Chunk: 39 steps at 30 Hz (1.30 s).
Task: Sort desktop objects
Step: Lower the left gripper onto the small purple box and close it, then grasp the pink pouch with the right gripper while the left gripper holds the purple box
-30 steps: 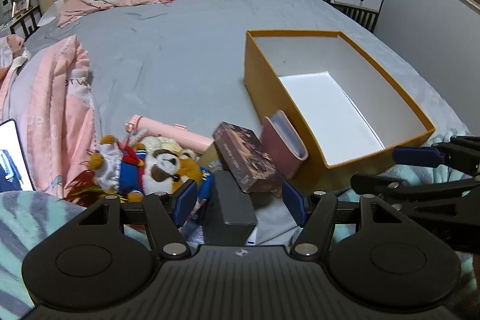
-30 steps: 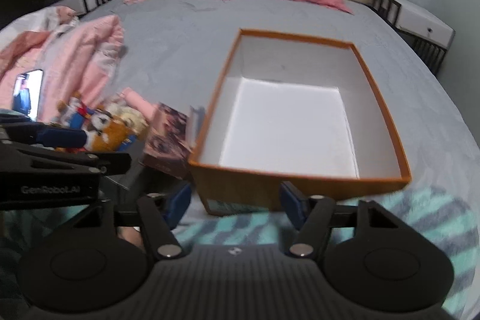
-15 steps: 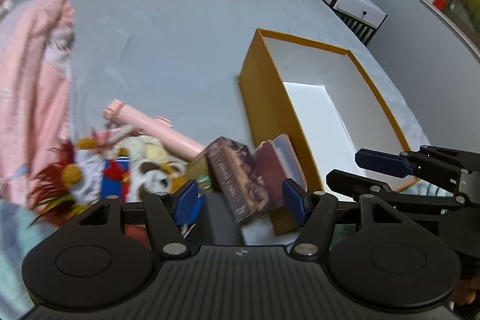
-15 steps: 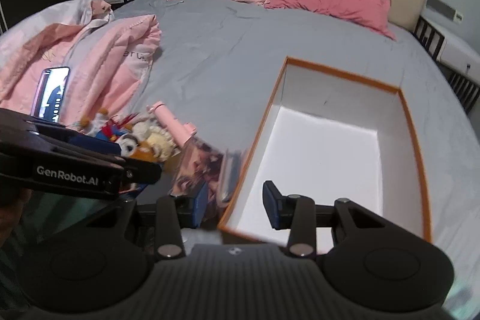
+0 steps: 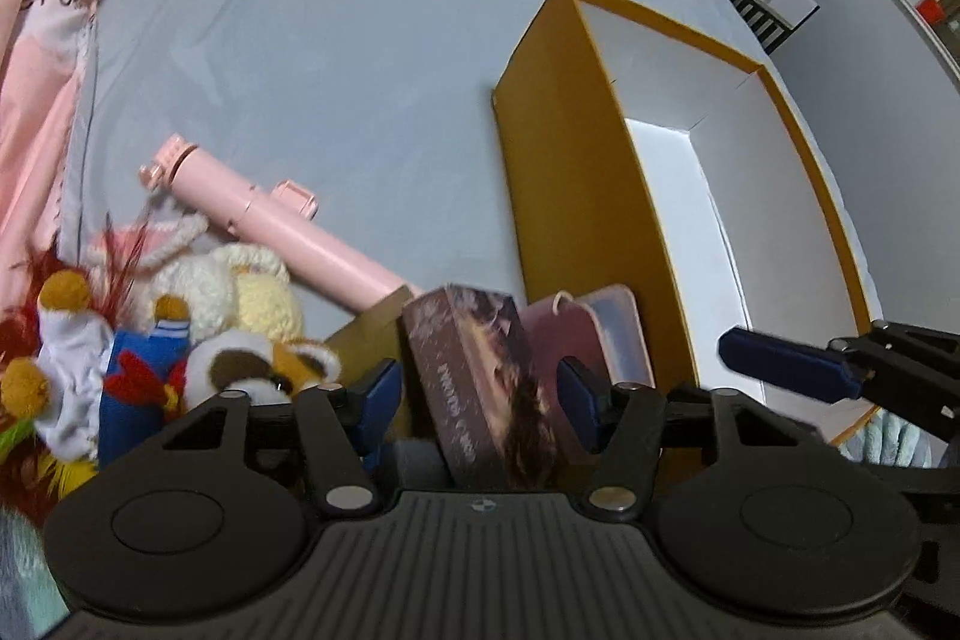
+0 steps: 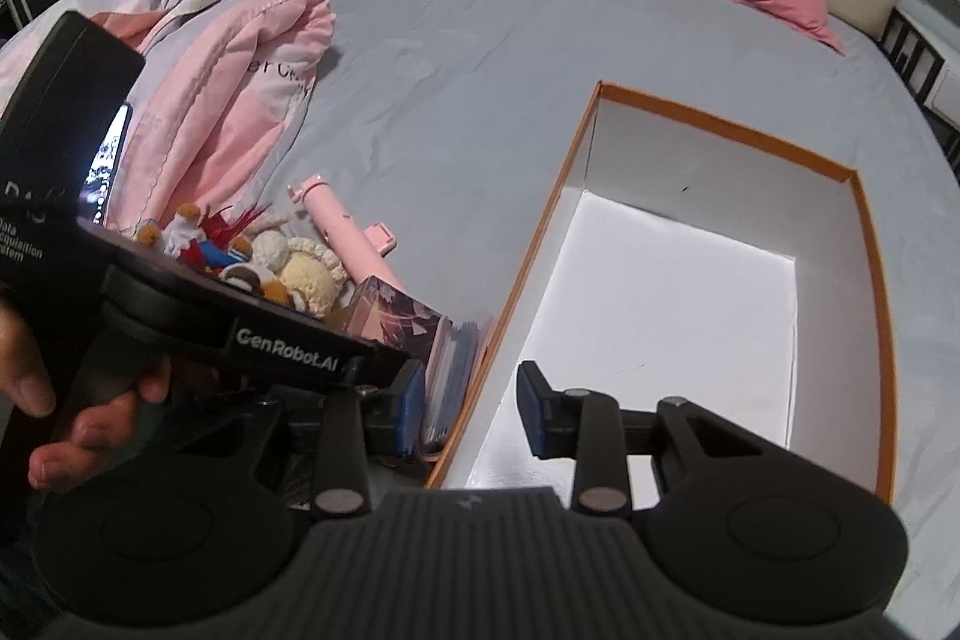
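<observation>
The left gripper (image 5: 477, 388) is hovering with its jaws spread wide on either side of a brown printed cardboard box (image 5: 480, 376) at lower centre of the frame, not yet touching it; the box is lying with its long axis running toward the camera. A smooth pink selfie stick (image 5: 282, 226) is slanting from upper left to lower right beside fuzzy plush toys (image 5: 180, 334). The right gripper (image 6: 471, 403) is straddling the near wall of the rigid orange storage box (image 6: 864, 220), jaws apart and gripping nothing.

Toy clutter (image 5: 180, 334) beside orange box (image 5: 576, 196) (open) —
</observation>
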{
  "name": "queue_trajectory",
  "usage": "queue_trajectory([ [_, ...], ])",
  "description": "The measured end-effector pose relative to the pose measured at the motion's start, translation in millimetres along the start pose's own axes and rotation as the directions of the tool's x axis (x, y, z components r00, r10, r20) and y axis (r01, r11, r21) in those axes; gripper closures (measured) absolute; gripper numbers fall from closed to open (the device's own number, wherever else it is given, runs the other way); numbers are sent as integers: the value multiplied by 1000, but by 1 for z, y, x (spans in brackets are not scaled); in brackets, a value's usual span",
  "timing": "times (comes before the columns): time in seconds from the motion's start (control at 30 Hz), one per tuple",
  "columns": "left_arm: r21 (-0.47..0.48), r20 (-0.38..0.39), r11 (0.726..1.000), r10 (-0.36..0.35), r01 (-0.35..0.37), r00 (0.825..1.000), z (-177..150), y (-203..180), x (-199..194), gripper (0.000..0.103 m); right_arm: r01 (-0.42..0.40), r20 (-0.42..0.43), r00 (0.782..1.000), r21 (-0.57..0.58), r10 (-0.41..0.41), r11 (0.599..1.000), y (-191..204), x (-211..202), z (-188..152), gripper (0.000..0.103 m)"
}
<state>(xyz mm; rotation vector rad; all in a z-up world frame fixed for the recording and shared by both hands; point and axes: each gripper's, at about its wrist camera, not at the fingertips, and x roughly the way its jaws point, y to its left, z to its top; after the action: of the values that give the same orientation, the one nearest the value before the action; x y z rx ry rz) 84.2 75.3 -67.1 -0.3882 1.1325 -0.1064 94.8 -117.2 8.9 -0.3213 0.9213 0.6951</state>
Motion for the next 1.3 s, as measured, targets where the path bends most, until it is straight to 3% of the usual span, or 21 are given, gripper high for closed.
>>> queue_trajectory([
  [0.1, 0, 6, 1000, 23, -23, 1000, 2, 0, 3, 66, -19, -13, 1000, -13, 19, 1000, -1, 2, 2, 67],
  [0.33, -13, 49, 999, -41, 42, 998, -1, 1, -6, 75, -10, -27, 1000, -75, 8, 997, 4, 4, 10, 67],
  [0.47, -17, 9, 995, -96, 96, 995, 0, -1, -4, 75, -14, -39, 999, -79, 10, 997, 6, 7, 10, 68],
  [0.63, -28, -66, 996, -83, 81, 994, -7, -3, 17, 74, 18, -48, 999, -106, -23, 994, 10, 7, 3, 68],
  [0.77, -28, -48, 998, -61, 60, 997, -7, -4, 22, 74, 28, -48, 998, -104, -33, 994, 7, 2, -2, 68],
  [1.0, 66, -6, 997, 31, -30, 1000, -2, -20, 24, 73, 51, -38, 998, -100, -56, 994, 5, 0, -4, 68],
  [1.3, 72, 10, 997, 17, -18, 1000, -15, -16, 6, 78, 8, -58, 998, -136, -16, 991, 7, 6, 3, 68],
])
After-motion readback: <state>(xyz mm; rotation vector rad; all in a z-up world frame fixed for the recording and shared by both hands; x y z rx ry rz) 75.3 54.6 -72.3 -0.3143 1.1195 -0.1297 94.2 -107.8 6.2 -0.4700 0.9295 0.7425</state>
